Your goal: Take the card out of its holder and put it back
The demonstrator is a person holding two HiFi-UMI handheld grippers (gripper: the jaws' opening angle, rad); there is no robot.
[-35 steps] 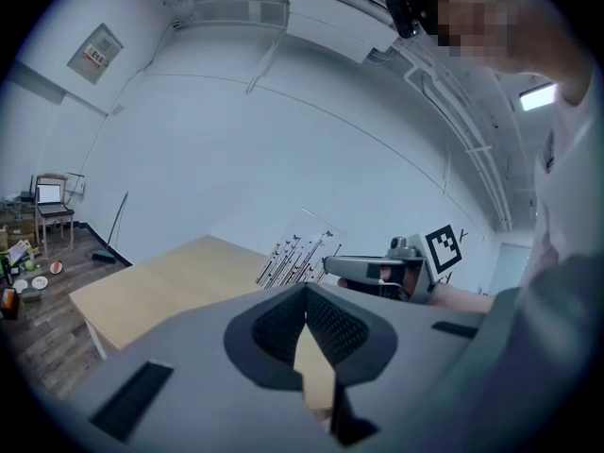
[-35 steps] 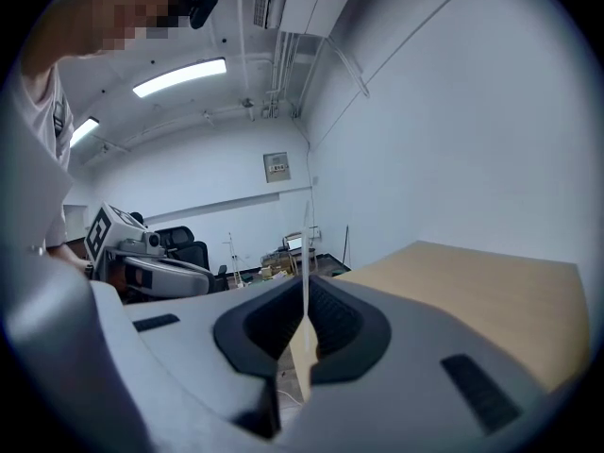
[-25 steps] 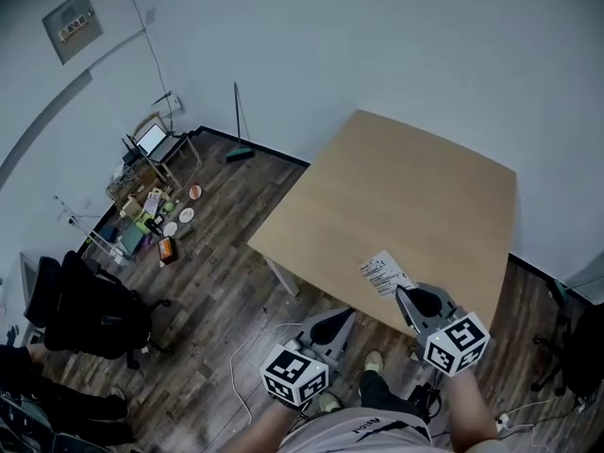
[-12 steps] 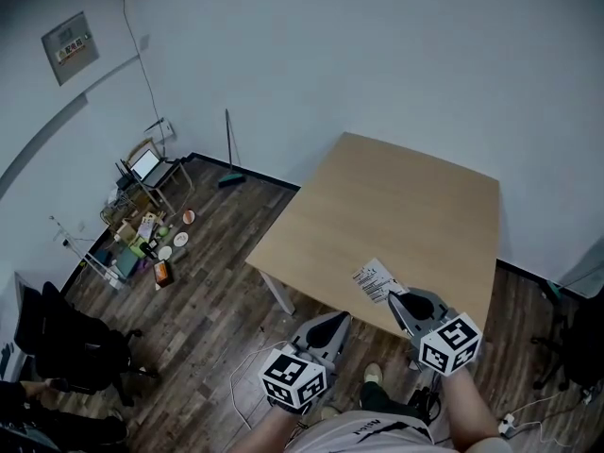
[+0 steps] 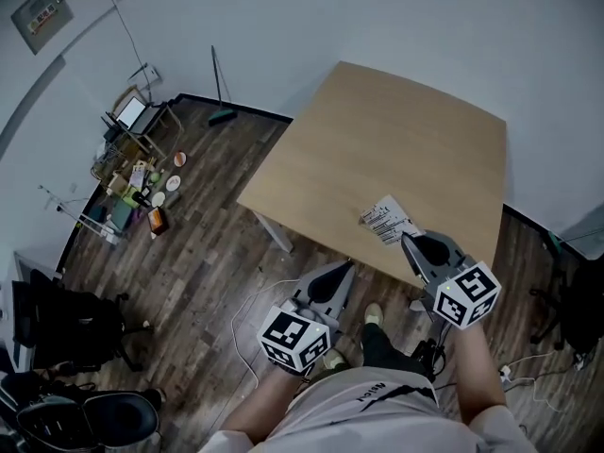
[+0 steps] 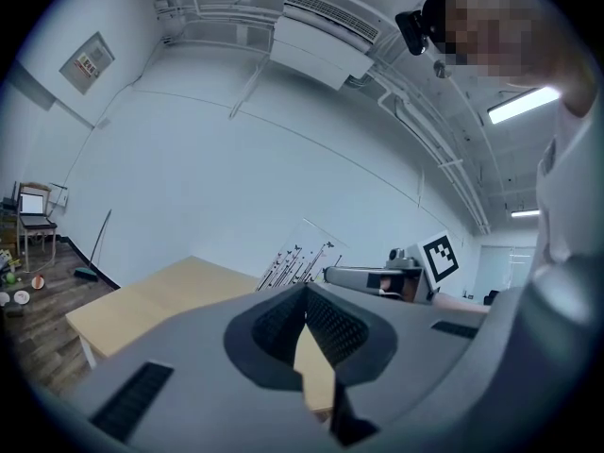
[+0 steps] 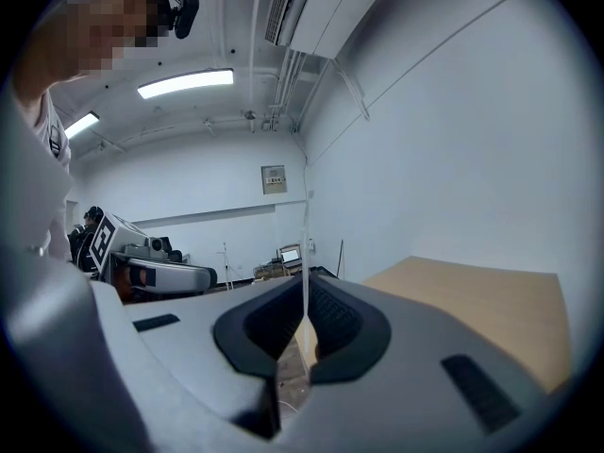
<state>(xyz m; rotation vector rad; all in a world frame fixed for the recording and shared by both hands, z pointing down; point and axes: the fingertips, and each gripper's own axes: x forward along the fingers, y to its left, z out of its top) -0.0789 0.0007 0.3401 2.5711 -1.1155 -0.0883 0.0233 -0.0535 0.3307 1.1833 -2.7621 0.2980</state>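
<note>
A white printed card in its clear holder hangs over the near edge of the wooden table. My right gripper is shut on its near end. In the right gripper view the holder shows edge-on as a thin line rising from between the closed jaws. My left gripper is shut with nothing in it, held off the table's front edge to the left of the right one. The left gripper view shows the holder standing up from the right gripper.
The table has a bare top and stands against a white wall. Dark wood floor lies to its left, with a broom, a small stand with a laptop and scattered items. A black chair stands at the far left.
The head view has shifted and tilted a little. Both grippers keep nearly the same pose, and the right one still holds the card holder over the table's near edge.
</note>
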